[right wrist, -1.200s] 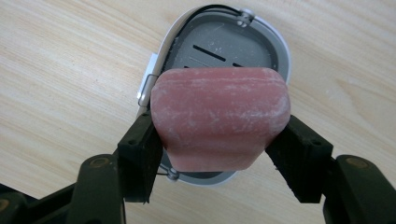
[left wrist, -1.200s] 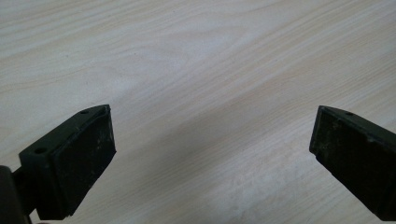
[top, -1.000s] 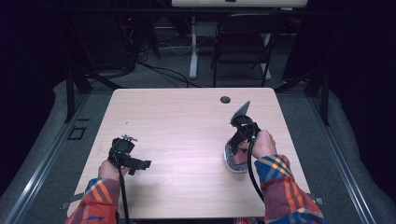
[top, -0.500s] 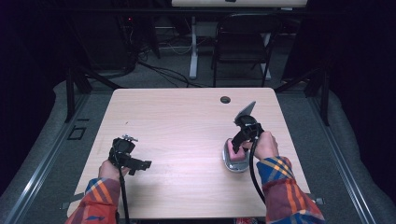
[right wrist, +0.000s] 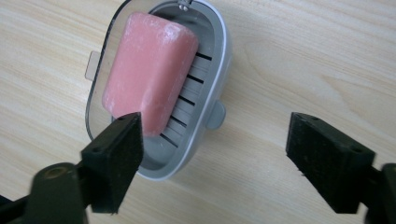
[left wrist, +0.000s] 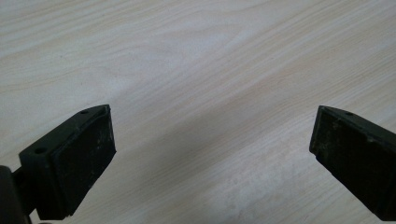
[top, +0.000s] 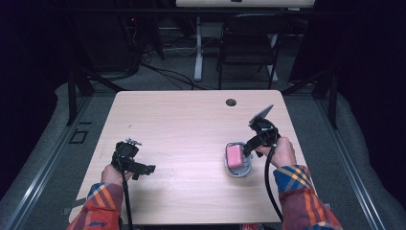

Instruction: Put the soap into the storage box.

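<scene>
The pink soap [right wrist: 148, 74] lies tilted in the grey soap dish [right wrist: 212, 65] on the table [top: 191, 129]. Just right of the dish, the right hand-held gripper [right wrist: 215, 158] has just been opening; its jaws stand apart, holding nothing. Well left of the dish, the left hand-held gripper [left wrist: 210, 154] gapes wide over bare wood, and a small dark hole [top: 231, 102] sits beyond the dish near the far edge.

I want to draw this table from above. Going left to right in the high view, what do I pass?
Left tongs → pink soap in its grey dish → right tongs, open beside the dish, their jaws having just been opening with nothing between them.
</scene>
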The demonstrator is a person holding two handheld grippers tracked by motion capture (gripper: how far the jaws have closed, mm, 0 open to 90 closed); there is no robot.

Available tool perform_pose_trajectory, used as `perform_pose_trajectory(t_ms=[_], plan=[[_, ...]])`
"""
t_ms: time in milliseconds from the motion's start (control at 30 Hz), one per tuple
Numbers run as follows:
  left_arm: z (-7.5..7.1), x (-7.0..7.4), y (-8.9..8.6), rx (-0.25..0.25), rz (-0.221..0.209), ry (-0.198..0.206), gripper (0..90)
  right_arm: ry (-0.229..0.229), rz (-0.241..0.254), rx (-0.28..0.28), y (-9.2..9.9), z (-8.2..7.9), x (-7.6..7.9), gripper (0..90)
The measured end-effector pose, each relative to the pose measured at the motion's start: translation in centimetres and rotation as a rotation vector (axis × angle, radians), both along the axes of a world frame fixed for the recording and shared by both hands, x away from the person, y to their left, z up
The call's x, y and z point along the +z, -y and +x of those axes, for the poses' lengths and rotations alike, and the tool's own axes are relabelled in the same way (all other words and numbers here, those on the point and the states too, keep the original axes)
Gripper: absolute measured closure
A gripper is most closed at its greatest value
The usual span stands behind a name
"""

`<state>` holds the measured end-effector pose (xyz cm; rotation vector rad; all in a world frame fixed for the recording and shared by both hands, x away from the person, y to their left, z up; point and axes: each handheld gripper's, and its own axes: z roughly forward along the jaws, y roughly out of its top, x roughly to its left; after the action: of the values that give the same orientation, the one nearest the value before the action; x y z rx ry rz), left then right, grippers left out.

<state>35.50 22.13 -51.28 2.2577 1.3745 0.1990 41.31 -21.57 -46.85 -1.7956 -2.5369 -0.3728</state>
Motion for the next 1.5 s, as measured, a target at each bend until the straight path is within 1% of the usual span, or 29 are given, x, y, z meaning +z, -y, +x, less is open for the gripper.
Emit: perform_pose_trajectory(t_ms=[33, 67, 100, 133, 200, 233, 300, 333, 400, 433, 467, 500, 533, 567, 600, 633, 667, 733, 833, 867, 933, 967, 1033, 1100, 1133, 1300, 1400, 1433, 1500], plan=[[0.0, 0.0, 0.0, 0.001, -0.001, -0.002, 0.0, 0.001, -0.008, 0.012, 0.2, -0.1, 0.2, 14.9], [0.0, 0.0, 0.0, 0.0, 0.0, -0.001, 0.0, 0.011, -0.005, 0.009, 0.4, -0.3, 0.3, 14.8], [0.0, 0.0, 0.0, -0.001, 0.0, 0.0, 0.0, 0.007, -0.016, 0.019, 0.7, -0.4, 0.5, 14.4], [0.0, 0.0, 0.1, -0.001, -0.001, 0.001, 0.0, 0.019, -0.003, 0.016, 0.9, -0.6, 0.5, 13.8], [0.0, 0.0, 0.1, -0.002, -0.001, 0.002, 0.0, 0.035, -0.005, 0.009, 1.4, -0.9, 0.8, 12.4], [0.0, 0.0, 0.1, -0.002, -0.001, 0.002, 0.0, 0.029, -0.013, 0.025, 1.7, -1.0, 0.9, 10.9], [0.0, 0.0, 0.1, -0.001, -0.001, 0.001, 0.0, 0.036, -0.017, 0.031, 2.3, -1.3, 1.0, 6.0], [0.0, 0.0, 0.1, -0.002, 0.0, 0.002, 0.0, 0.044, -0.009, 0.024, 2.5, -1.5, 0.9, 4.4], [0.0, 0.0, 0.1, -0.003, 0.002, 0.002, 0.0, 0.045, -0.019, 0.038, 3.2, -1.9, 1.0, 2.5], [0.0, 0.0, 0.1, -0.004, 0.003, 0.002, 0.0, 0.059, 0.0, 0.025, 3.3, -2.1, 0.8, 1.3], [0.0, 0.0, 0.1, -0.005, 0.002, 0.002, 0.0, 0.061, -0.007, 0.025, 3.6, -2.3, 0.9, 0.5], [0.0, 0.0, 0.1, -0.005, 0.002, 0.001, 0.0, 0.064, -0.012, 0.029, 3.8, -2.4, 0.9, 0.3], [0.0, 0.0, 0.1, -0.007, 0.003, 0.001, 0.0, 0.051, -0.029, 0.053, 4.1, -2.5, 1.1, 0.2], [0.0, 0.0, 0.1, -0.006, 0.003, 0.001, 0.0, 0.076, -0.014, 0.031, 4.2, -2.8, 0.9, 0.0], [0.0, 0.0, 0.1, -0.006, 0.003, 0.002, 0.0, 0.084, -0.017, 0.035, 4.4, -3.0, 0.9, 0.0], [0.0, 0.0, 0.1, -0.005, 0.003, 0.001, 0.0, 0.076, -0.026, 0.05, 4.7, -3.1, 0.9, 0.0], [0.0, 0.0, 0.1, -0.006, 0.003, 0.001, 0.0, 0.089, -0.023, 0.035, 4.9, -3.4, 0.8, 0.0], [0.0, 0.0, 0.1, -0.008, 0.004, 0.001, 0.0, 0.092, -0.026, 0.041, 5.4, -3.7, 0.8, 0.0], [0.0, 0.0, 0.1, -0.009, 0.006, 0.001, 0.0, 0.107, -0.03, 0.032, 6.0, -4.3, 0.4, 0.0], [0.0, 0.0, 0.2, -0.009, 0.006, 0.001, 0.0, 0.095, -0.042, 0.051, 6.2, -4.4, 0.4, 0.0], [0.0, 0.0, 0.2, -0.011, 0.007, 0.001, 0.0, 0.108, -0.048, 0.049, 6.5, -4.8, 0.1, 0.0], [0.0, 0.0, 0.2, -0.01, 0.007, 0.002, 0.0, 0.107, -0.06, 0.059, 6.8, -5.0, 0.1, 0.1], [0.0, 0.0, 0.2, -0.009, 0.01, 0.004, 0.0, 0.126, -0.05, 0.049, 7.1, -5.6, -0.3, 0.3], [-0.1, 0.0, 0.2, -0.01, 0.012, 0.006, 0.0, 0.134, -0.081, 0.074, 7.6, -6.1, -0.6, 1.2], [-0.1, 0.0, 0.2, -0.011, 0.012, 0.008, 0.0, 0.14, -0.087, 0.08, 7.8, -6.4, -0.8, 1.4], [-0.1, 0.0, 0.3, -0.012, 0.011, 0.006, 0.0, 0.173, -0.061, 0.078, 9.1, -7.8, -2.2, 1.6], [-0.1, 0.0, 0.4, -0.016, 0.014, 0.003, 0.0, 0.179, -0.058, 0.086, 9.7, -8.5, -3.5, 2.6], [-0.1, 0.0, 0.4, -0.018, 0.016, 0.006, 0.0, 0.162, -0.067, 0.103, 9.8, -8.5, -3.6, 2.6], [-0.1, 0.0, 0.5, -0.02, 0.019, 0.008, 0.0, 0.159, -0.082, 0.108, 9.9, -8.5, -4.1, 4.8]])
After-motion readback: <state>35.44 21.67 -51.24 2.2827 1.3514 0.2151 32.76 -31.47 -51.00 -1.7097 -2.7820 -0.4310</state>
